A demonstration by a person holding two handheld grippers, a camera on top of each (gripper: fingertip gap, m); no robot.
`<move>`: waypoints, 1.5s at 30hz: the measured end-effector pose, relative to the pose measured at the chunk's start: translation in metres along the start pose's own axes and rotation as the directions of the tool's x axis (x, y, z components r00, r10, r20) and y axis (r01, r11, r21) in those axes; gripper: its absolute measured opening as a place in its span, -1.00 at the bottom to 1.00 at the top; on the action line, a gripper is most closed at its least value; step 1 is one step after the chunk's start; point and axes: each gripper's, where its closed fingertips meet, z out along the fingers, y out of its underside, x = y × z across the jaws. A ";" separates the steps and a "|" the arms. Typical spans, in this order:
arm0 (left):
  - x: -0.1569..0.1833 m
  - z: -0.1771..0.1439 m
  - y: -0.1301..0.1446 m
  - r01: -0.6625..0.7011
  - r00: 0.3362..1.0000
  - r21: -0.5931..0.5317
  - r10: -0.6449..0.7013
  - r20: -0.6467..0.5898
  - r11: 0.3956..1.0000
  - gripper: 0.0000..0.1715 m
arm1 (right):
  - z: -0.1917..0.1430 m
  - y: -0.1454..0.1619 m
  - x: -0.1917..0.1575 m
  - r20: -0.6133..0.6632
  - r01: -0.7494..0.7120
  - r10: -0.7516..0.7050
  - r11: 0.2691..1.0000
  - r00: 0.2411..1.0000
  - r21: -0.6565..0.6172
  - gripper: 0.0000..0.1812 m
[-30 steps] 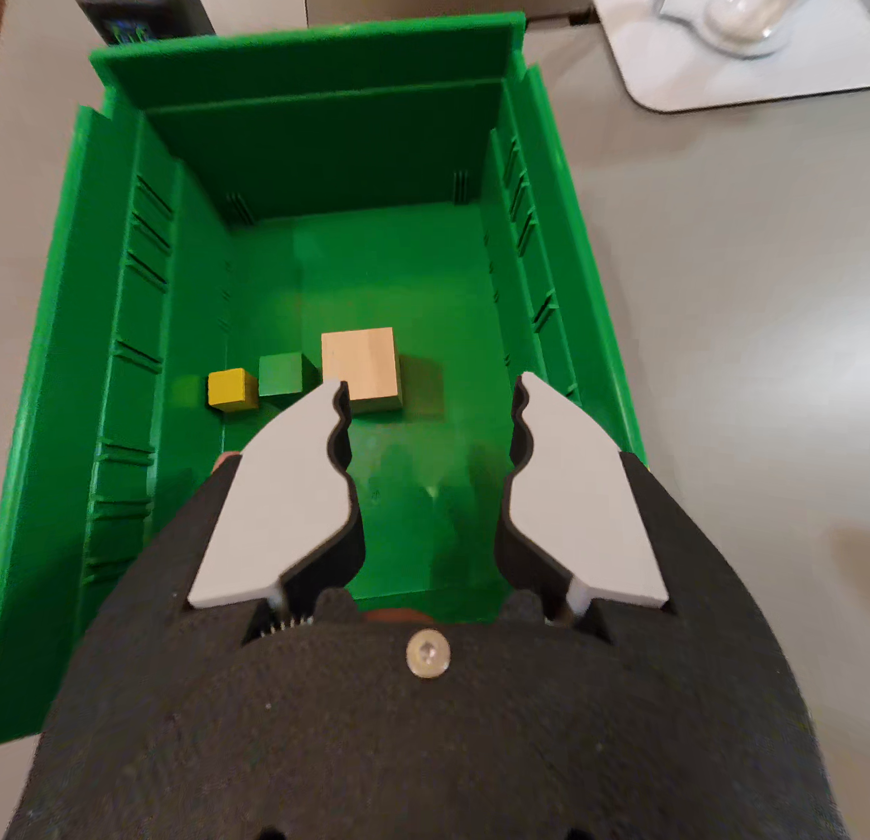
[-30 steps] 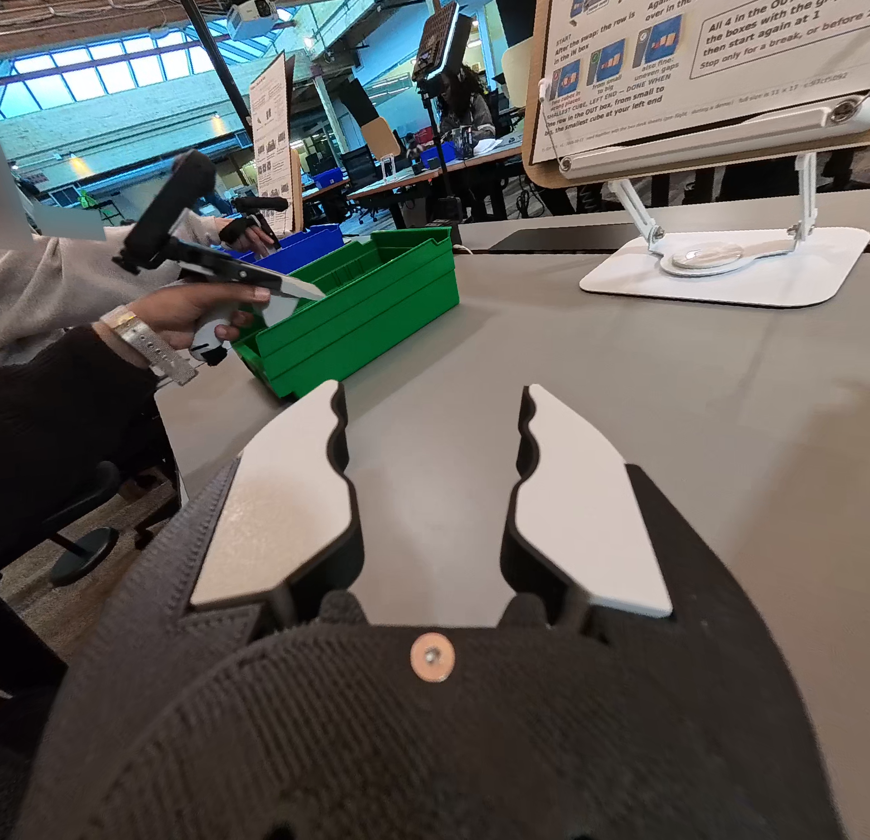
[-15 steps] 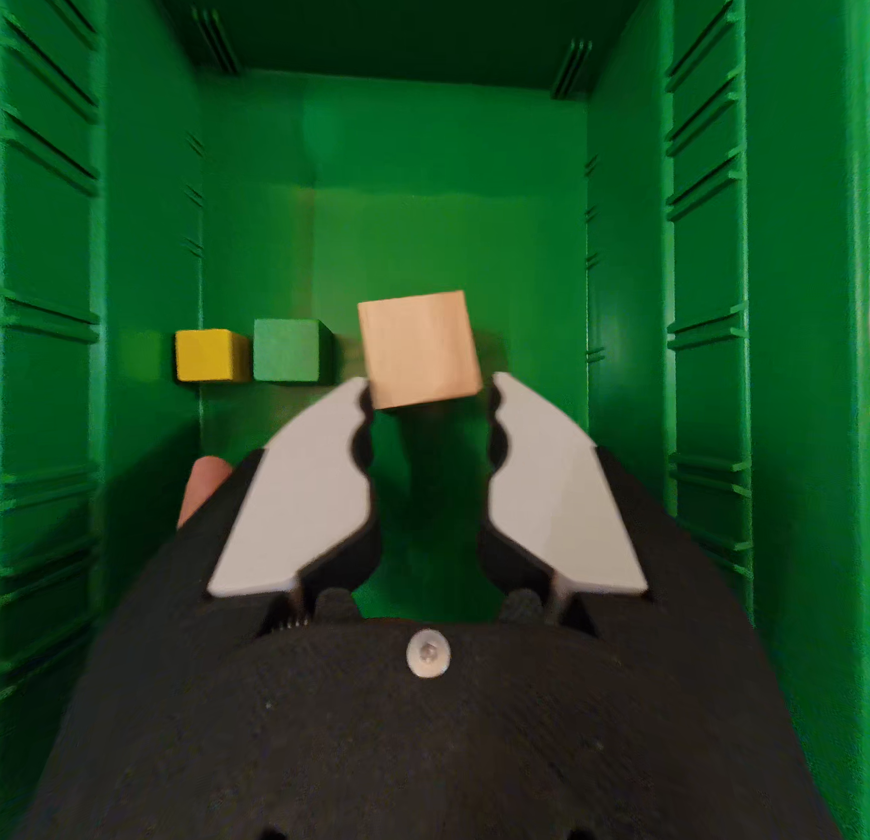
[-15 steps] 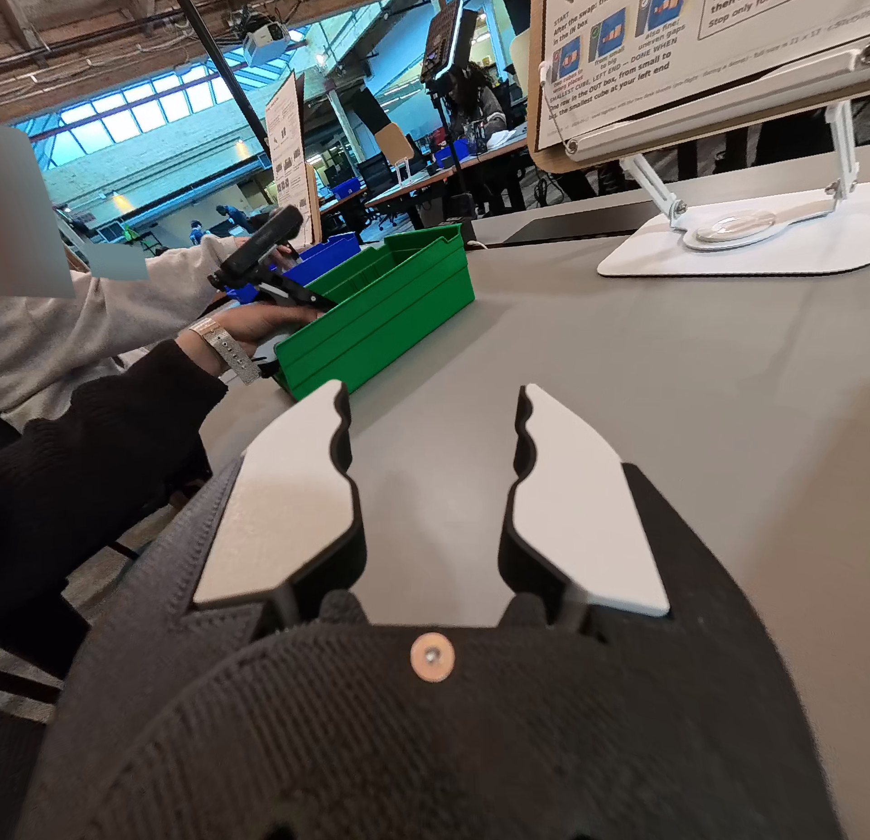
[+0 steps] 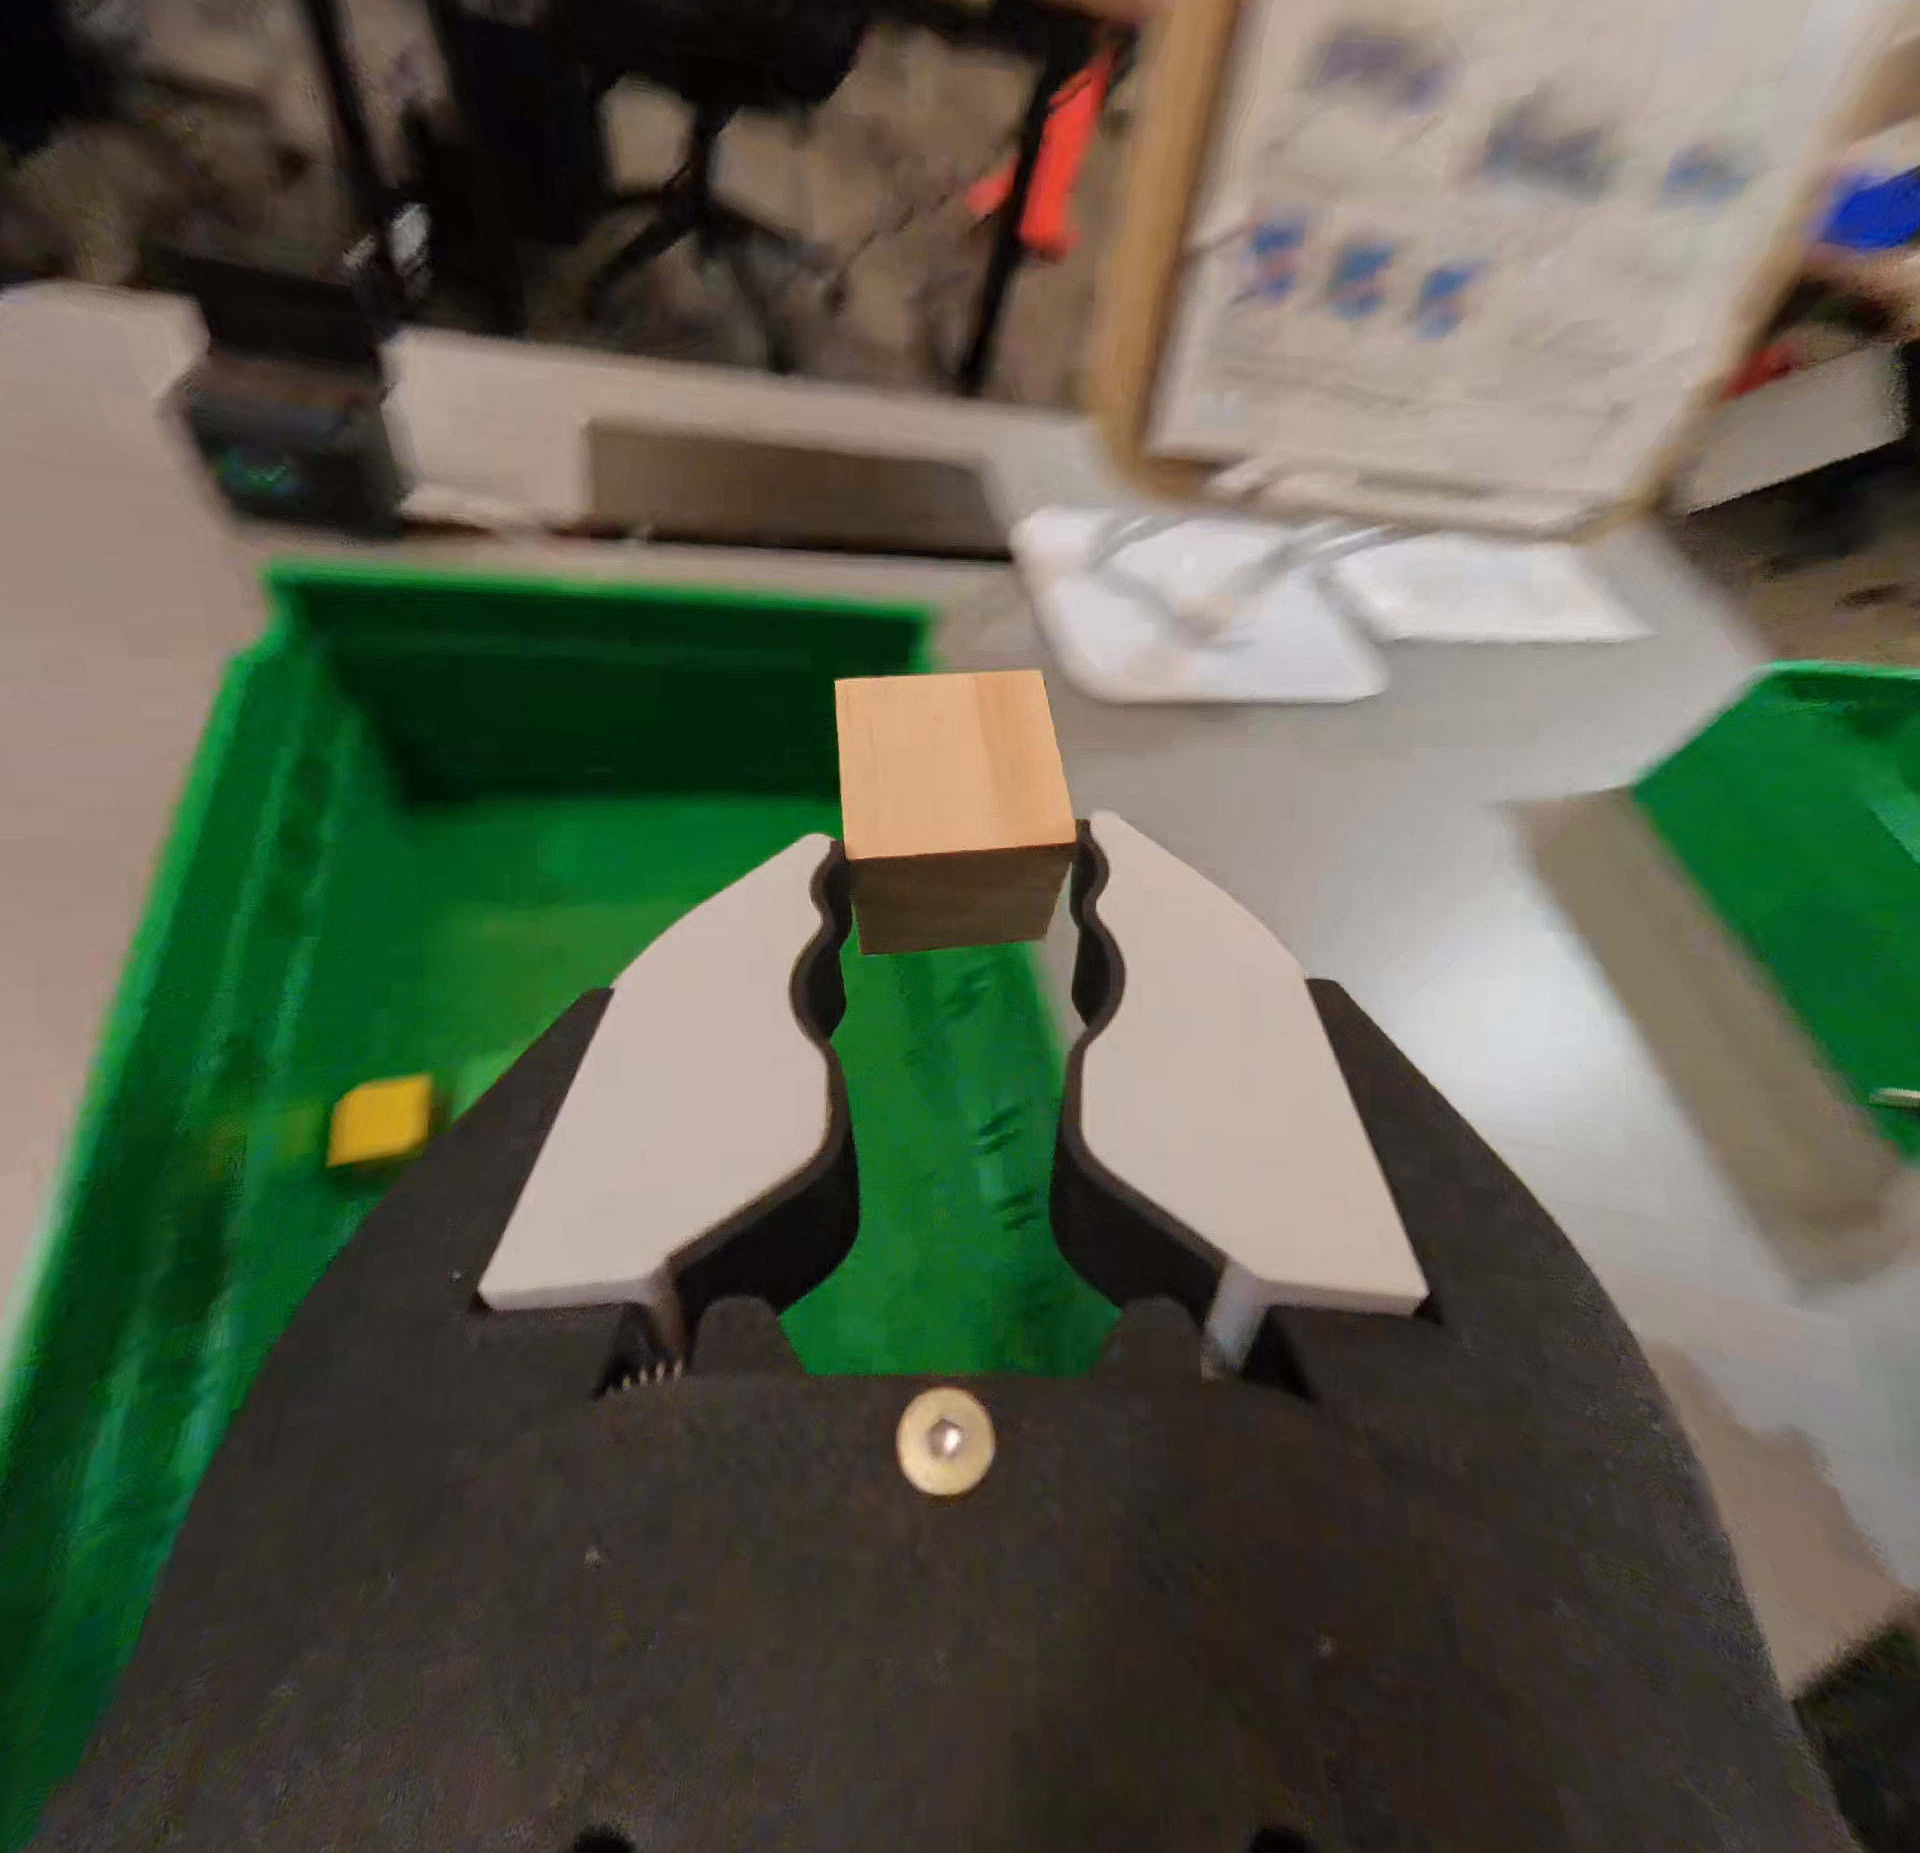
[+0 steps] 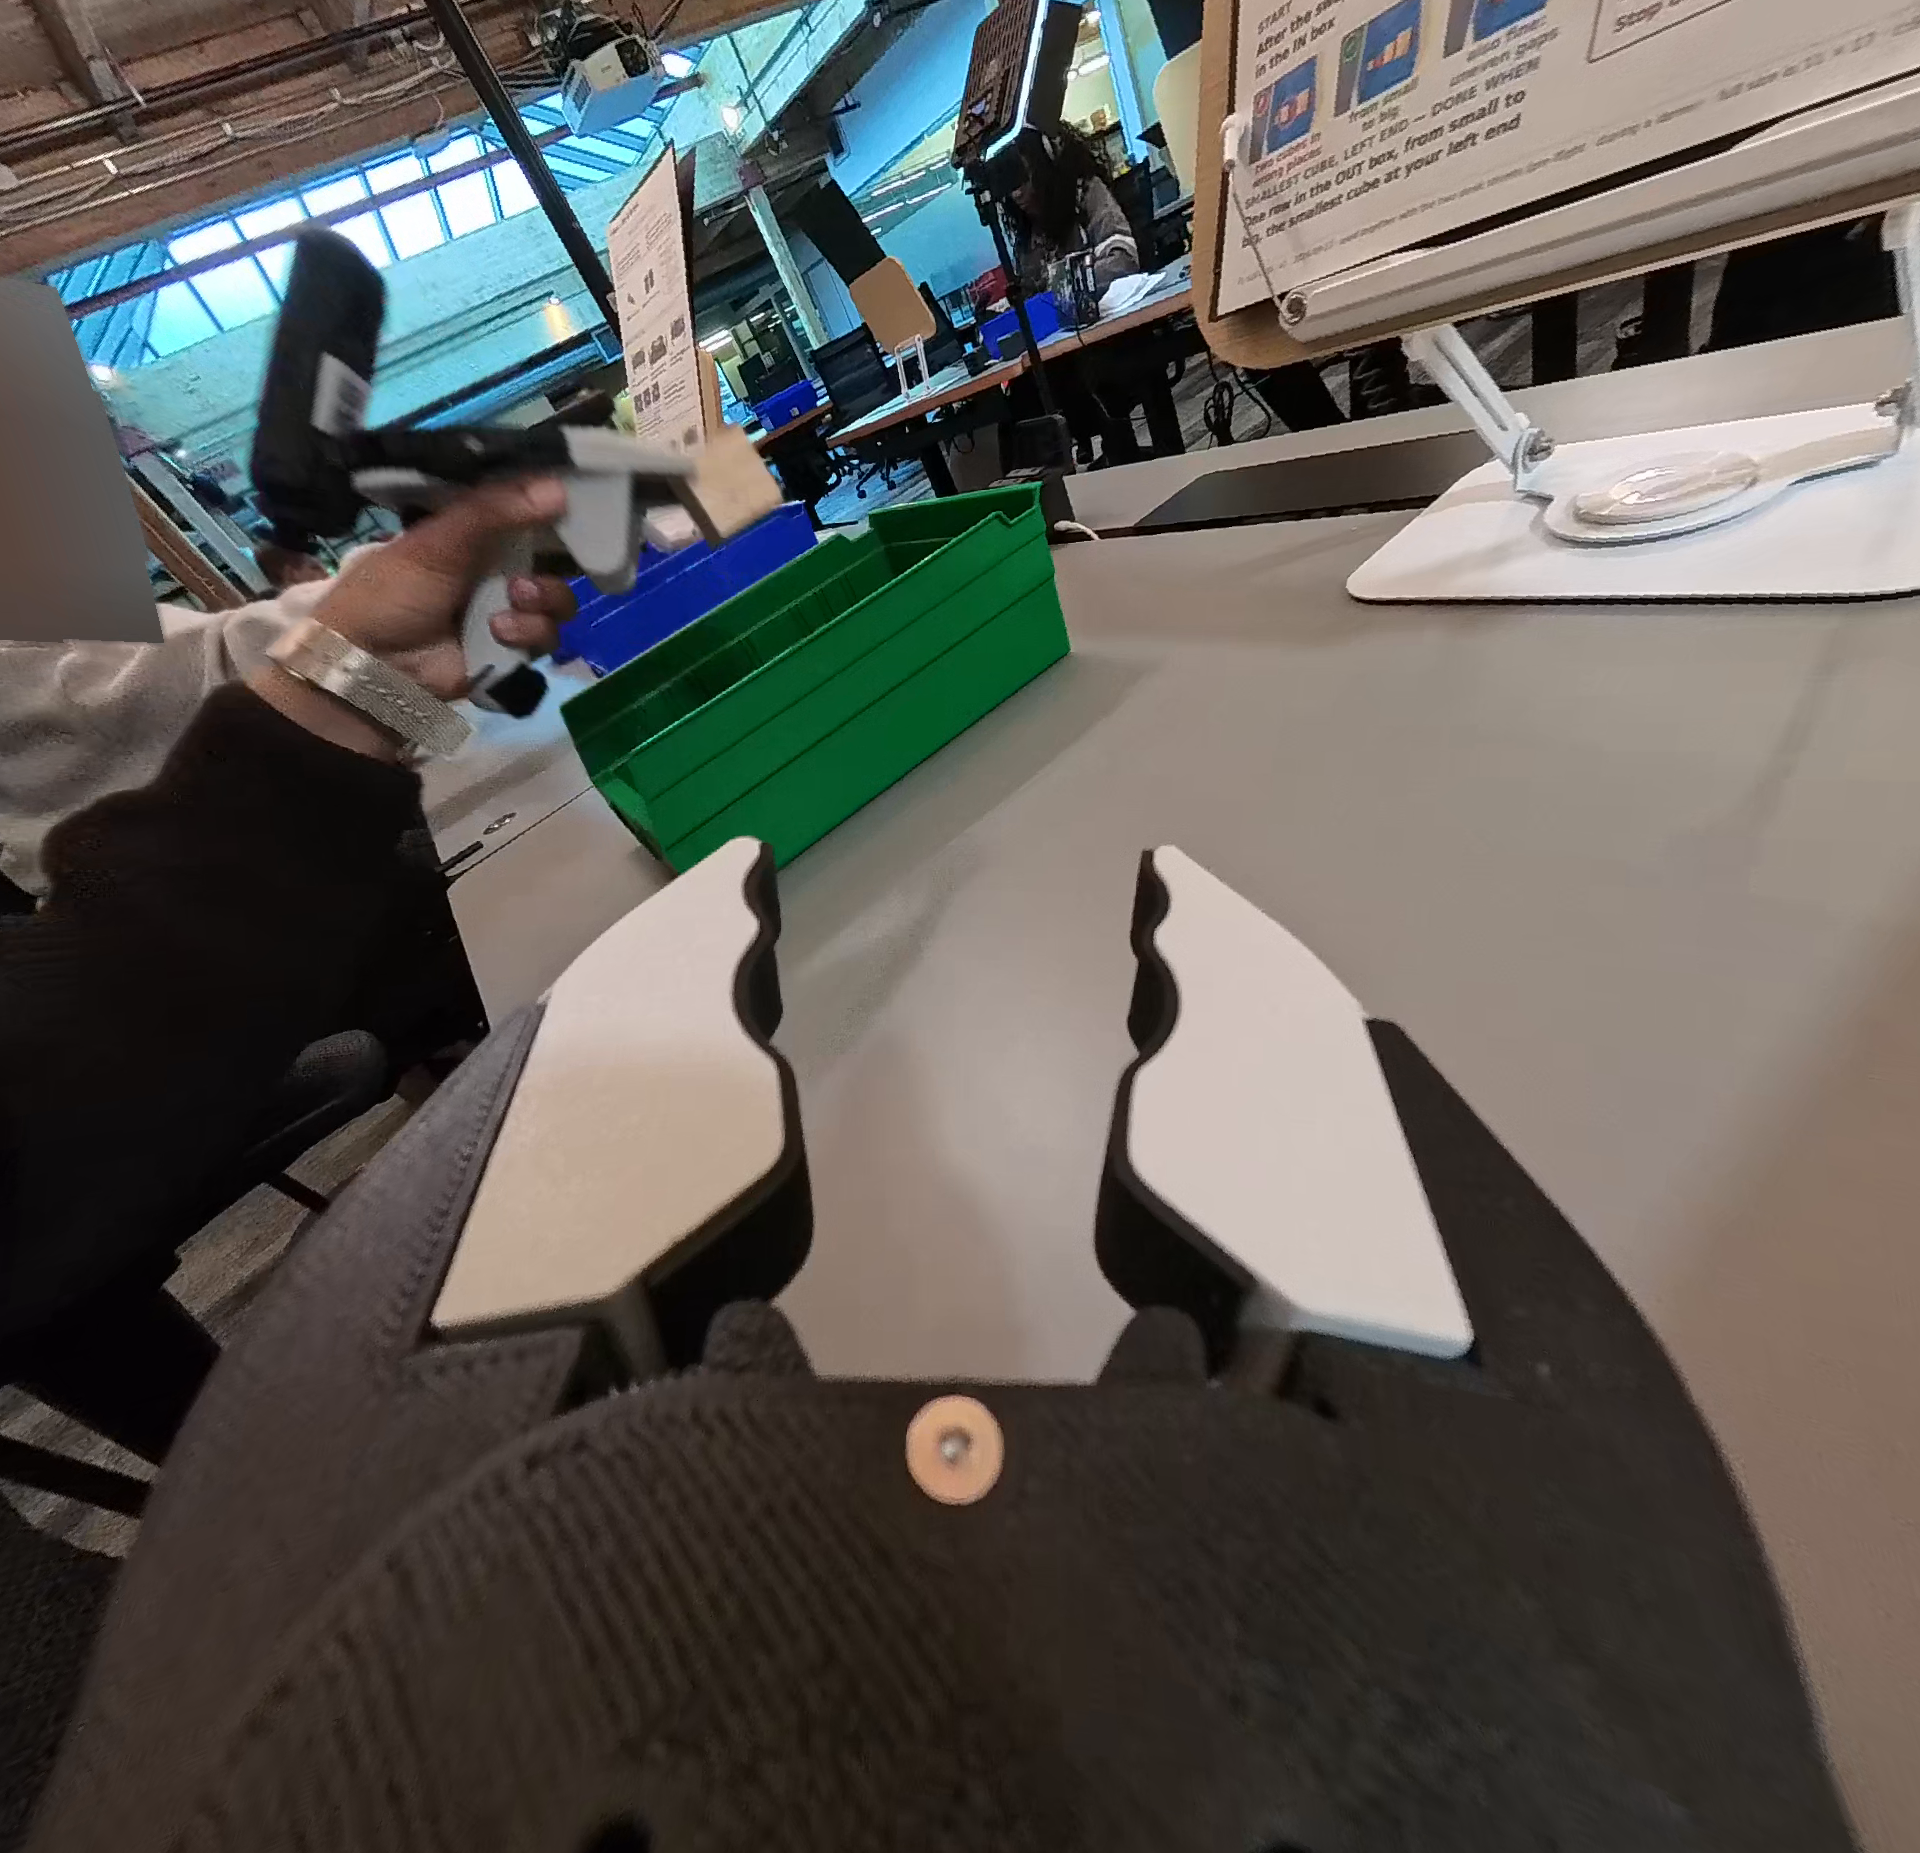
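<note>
- Wooden cube [image 5: 951, 764], plain pale wood, no long axis to speak of; top face tipped slightly toward the camera, edges roughly square to the jaws, grain lines on top running away from them.
- Left gripper [image 5: 954, 868]: jaws closed in on the cube, gripping its lower side faces at the very tips; the cube is held in the air, clear of everything below.
- Below and behind the jaws: green bin [image 5: 260, 868], open-topped. A yellow cube [image 5: 380, 1120] lies on its floor, low and to the left of the jaws. View is motion-blurred.
- Second green bin [image 5: 1808, 868] off to the right of the jaws, only its corner in view.
- Right gripper [image 6: 954, 868]: jaws wide apart, nothing between them, over bare grey worktop [image 6: 1455, 868].
- From the right wrist view, the left gripper [image 6: 717, 484] shows far ahead-left of the jaws, in a hand [image 6: 436, 598] above the green bin [image 6: 831, 660], cube at its tip.
- Beyond the jaws to the right: white stand [image 6: 1621, 525] carrying a printed board [image 6: 1558, 89]. Room behind is an open workshop with other tables and blue bins [image 6: 675, 577].
</note>
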 end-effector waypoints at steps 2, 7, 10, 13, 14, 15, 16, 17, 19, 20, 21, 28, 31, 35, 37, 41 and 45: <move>0.049 -0.014 -0.020 0.007 0.985 0.083 0.007 -0.170 0.997 -0.52 | 0.000 0.000 -0.002 0.009 0.007 -0.007 1.000 1.000 0.000 -0.27; 0.173 -0.033 -0.021 0.084 0.831 0.184 0.033 -0.555 0.979 -0.52 | -0.001 -0.006 -0.019 0.102 -0.005 0.001 0.999 0.995 0.035 -0.26; 0.229 -0.029 0.015 0.151 0.708 0.123 -0.020 -0.706 0.981 -0.52 | -0.005 -0.018 -0.034 0.256 -0.178 0.151 0.980 0.955 0.087 -0.22; 0.267 -0.016 0.065 0.194 0.579 0.009 -0.107 -0.808 0.981 -0.52 | -0.006 -0.016 -0.031 0.280 -0.257 0.229 0.964 0.932 0.070 -0.18; 0.276 -0.009 0.082 0.201 0.544 -0.053 -0.156 -0.824 0.978 -0.52 | -0.006 -0.015 -0.031 0.281 -0.251 0.225 0.966 0.933 0.062 -0.17; 0.284 -0.004 0.096 0.210 0.502 -0.114 -0.208 -0.840 0.971 -0.52 | -0.006 -0.015 -0.032 0.289 -0.254 0.227 0.966 0.930 0.057 -0.17; 0.290 -0.004 0.103 0.231 0.455 -0.152 -0.245 -0.856 0.961 -0.52 | -0.006 -0.015 -0.033 0.294 -0.264 0.236 0.963 0.926 0.059 -0.17; 0.295 -0.005 0.107 0.249 0.414 -0.176 -0.269 -0.870 0.952 -0.52 | -0.006 -0.014 -0.032 0.295 -0.278 0.249 0.958 0.923 0.062 -0.17; 0.300 -0.008 0.110 0.251 0.376 -0.173 -0.261 -0.889 0.952 -0.52 | -0.005 -0.012 -0.030 0.302 -0.306 0.280 0.951 0.911 0.044 -0.18; 0.303 -0.010 0.112 0.241 0.372 -0.153 -0.237 -0.897 0.958 -0.52 | -0.005 -0.010 -0.031 0.311 -0.311 0.287 0.950 0.906 0.029 -0.22; 0.305 -0.013 0.113 0.232 0.369 -0.130 -0.211 -0.905 0.964 -0.52 | -0.005 -0.009 -0.032 0.329 -0.305 0.282 0.952 0.901 0.018 -0.32; 0.302 -0.020 0.113 0.244 0.323 -0.101 -0.179 -0.929 0.965 -0.52 | -0.012 -0.016 -0.056 0.452 -0.237 0.198 0.971 0.870 0.032 -0.56; 0.298 -0.021 0.112 0.273 0.281 -0.134 -0.212 -0.936 0.953 -0.52 | -0.011 -0.017 -0.059 0.472 -0.272 0.224 0.962 0.853 0.035 -0.40; 0.305 -0.028 0.116 0.248 0.250 -0.127 -0.190 -0.949 0.960 -0.52 | -0.010 -0.018 -0.056 0.467 -0.307 0.257 0.951 0.846 0.033 -0.33; 0.310 -0.030 0.120 0.221 0.255 -0.105 -0.162 -0.953 0.970 -0.52 | -0.012 -0.019 -0.055 0.472 -0.316 0.262 0.948 0.842 0.037 -0.37; 0.312 -0.031 0.123 0.218 0.255 -0.095 -0.150 -0.955 0.971 -0.52 | -0.015 -0.020 -0.058 0.492 -0.307 0.254 0.951 0.833 0.027 -0.52; 0.311 -0.030 0.125 0.217 0.228 -0.121 -0.171 -0.959 0.969 -0.52 | -0.014 -0.018 -0.057 0.471 -0.268 0.227 0.963 0.852 0.020 -0.52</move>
